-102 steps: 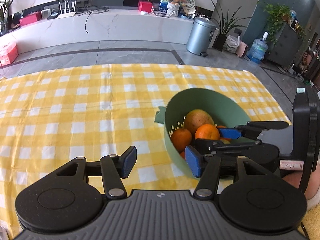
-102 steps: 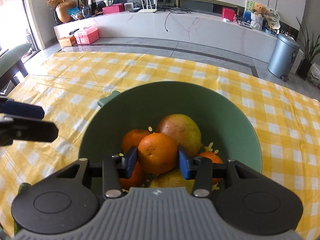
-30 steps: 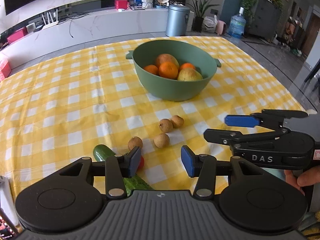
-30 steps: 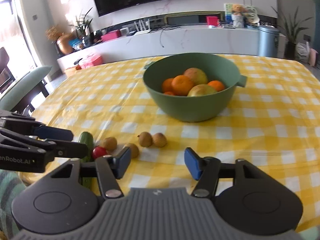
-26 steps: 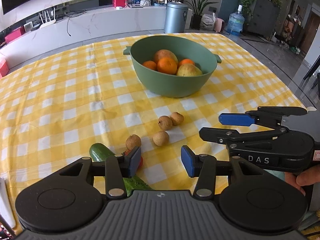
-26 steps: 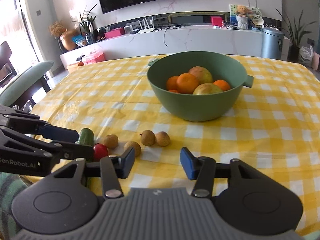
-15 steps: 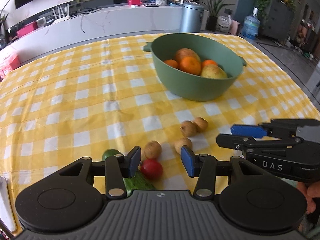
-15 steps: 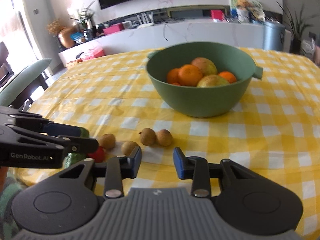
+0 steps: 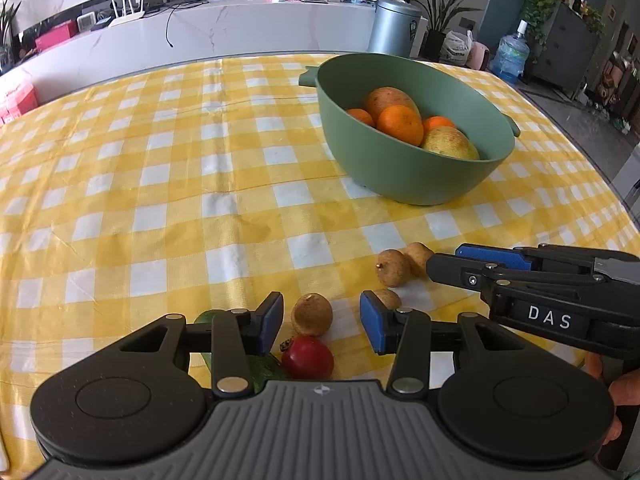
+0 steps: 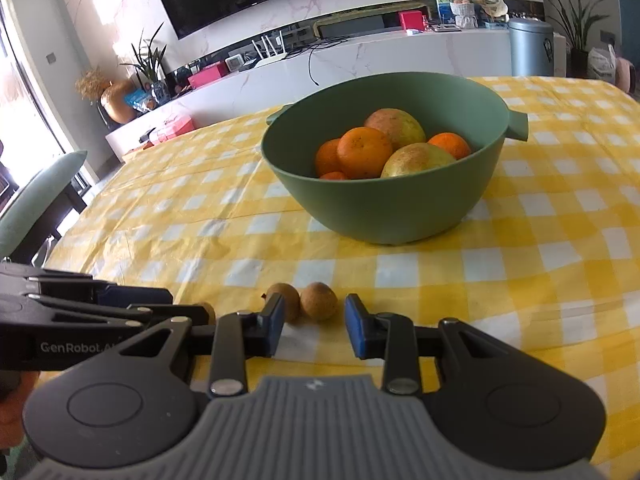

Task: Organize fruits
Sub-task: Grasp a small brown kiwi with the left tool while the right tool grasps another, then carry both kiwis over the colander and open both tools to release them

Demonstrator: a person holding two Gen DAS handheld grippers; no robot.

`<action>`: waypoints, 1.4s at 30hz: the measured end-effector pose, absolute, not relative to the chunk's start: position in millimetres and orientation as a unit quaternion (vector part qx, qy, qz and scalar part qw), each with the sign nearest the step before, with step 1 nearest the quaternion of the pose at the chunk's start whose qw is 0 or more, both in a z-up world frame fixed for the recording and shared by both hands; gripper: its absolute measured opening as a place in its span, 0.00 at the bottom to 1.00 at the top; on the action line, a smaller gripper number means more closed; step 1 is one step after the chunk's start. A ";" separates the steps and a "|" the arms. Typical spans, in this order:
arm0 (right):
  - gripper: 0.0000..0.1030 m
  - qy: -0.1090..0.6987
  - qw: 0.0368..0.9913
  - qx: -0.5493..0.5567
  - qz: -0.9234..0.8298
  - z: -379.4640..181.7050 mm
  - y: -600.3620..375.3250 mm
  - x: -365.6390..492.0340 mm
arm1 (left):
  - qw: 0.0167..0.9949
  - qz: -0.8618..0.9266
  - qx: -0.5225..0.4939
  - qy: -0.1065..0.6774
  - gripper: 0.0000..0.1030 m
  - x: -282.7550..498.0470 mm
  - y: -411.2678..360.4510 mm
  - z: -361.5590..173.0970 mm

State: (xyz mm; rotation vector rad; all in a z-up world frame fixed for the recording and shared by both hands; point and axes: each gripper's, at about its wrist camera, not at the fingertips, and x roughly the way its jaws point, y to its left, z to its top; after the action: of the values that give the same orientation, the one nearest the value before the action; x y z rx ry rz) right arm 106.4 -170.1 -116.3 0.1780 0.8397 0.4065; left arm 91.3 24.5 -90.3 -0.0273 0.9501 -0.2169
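Our left gripper [image 9: 322, 324] is closing, empty, over a longan [image 9: 311, 314] and tomato [image 9: 307, 357]. Our right gripper [image 10: 314, 326] stands apart, empty, before two longans [image 10: 318, 301]. Beyond, on the surface [image 9: 160, 184], sits the bowl [image 9: 400, 176] of oranges [image 9: 400, 125].

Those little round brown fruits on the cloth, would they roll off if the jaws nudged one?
Probably. The brown fruit between the left gripper's closing jaws looks nearly round, resting loose on the flat tablecloth, so a nudge might roll it. Its skin looks rough, perhaps aiding grip. It seems small, likely light.
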 end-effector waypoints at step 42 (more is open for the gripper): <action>0.15 0.398 0.883 0.134 0.211 -121.1 -175.6 113.6 | 0.881 -0.102 -0.070 0.457 0.27 95.7 31.4 -75.9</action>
State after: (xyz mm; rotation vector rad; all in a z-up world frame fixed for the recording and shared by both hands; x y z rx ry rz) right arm 113.6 -175.6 -121.1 0.2789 0.8279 0.4397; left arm 95.7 31.4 -75.9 -0.1457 0.9516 -0.2134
